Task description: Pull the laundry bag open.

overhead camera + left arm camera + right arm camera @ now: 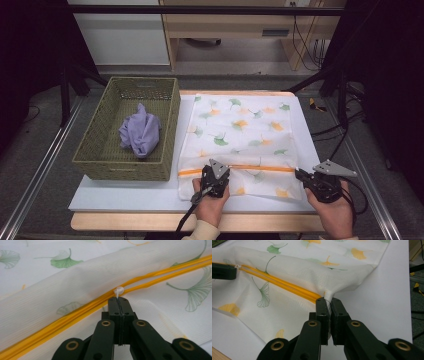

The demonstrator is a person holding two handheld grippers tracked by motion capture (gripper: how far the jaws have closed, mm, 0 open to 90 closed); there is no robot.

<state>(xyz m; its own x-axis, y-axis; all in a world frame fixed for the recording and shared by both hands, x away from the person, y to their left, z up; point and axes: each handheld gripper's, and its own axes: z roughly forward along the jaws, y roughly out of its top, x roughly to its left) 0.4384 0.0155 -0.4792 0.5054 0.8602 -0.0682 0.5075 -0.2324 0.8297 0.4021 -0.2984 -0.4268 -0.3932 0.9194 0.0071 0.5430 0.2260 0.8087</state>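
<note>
Leaf-print bag (240,135) on table (125,197), lilac cloth (140,134) in basket (100,165)

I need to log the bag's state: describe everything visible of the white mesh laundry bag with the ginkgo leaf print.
The white mesh laundry bag lies flat on the white table top, beside the woven green basket. Green and orange ginkgo leaves dot its thin fabric. An orange zipper runs across its near end. The left gripper pinches the white zipper pull; the right gripper clamps the bag's corner.

My left gripper (215,176) was low in front of me, its jaws pressed fully together. My right gripper (303,176) pointed left, its jaws also clamped tight.
</note>
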